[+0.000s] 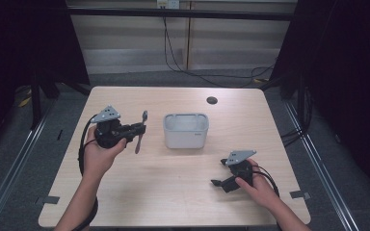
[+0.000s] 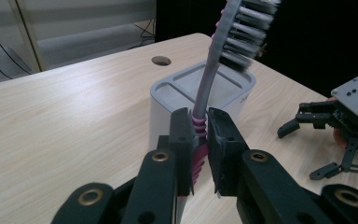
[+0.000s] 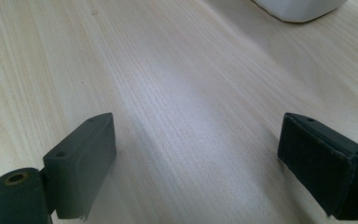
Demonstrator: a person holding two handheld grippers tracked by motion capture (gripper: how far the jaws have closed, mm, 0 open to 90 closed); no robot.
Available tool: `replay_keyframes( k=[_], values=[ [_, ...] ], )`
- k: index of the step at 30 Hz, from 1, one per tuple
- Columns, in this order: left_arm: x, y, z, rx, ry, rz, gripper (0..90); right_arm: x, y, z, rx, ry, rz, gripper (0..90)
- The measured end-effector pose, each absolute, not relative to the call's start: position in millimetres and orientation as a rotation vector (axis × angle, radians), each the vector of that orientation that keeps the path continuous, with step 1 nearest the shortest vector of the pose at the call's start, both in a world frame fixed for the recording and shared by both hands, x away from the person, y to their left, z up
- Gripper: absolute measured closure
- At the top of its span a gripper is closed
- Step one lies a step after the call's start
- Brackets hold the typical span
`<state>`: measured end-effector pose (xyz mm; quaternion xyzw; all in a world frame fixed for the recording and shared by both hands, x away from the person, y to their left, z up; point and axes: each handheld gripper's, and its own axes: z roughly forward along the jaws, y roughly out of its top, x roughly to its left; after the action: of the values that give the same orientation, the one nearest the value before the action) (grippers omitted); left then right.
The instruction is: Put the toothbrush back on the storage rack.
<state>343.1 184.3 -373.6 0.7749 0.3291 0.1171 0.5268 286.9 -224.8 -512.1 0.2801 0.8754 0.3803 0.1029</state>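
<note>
Over on the left side of the pale wood counter, the person's left hand holds the left claw up off the surface, pointed toward the middle. It is clenched on a toothbrush: in the left gripper view the two black jaws press on the grey handle right at its pink ribbed grip, and the brush stands nearly upright, leaning a little, with the bristle head at the top. From above, the toothbrush crosses the jaws with one end up toward the far edge and the other hanging down toward the counter; whether that lower end touches the wood is hard to tell from here.

Just to the right of the brush, near the middle of the counter, sits a white box with rounded corners, open at the top. In the left gripper view it stands right behind the held brush. Farther back is a small dark round hole in the counter.

On the right, nearer the person, the right hand holds the right claw low over the counter, well apart from the box. Its jaws are spread wide, with bare wood between them in the right gripper view.
</note>
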Motion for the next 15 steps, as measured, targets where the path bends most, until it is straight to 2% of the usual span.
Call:
replay_keyframes(
  k=[15],
  values=[
    [344.0, 183.2, -368.5, 1.786, 0.812, 0.345, 80.9, 286.8, -224.8, -512.0, 0.827, 2.583, 1.121, 10.7]
  ],
)
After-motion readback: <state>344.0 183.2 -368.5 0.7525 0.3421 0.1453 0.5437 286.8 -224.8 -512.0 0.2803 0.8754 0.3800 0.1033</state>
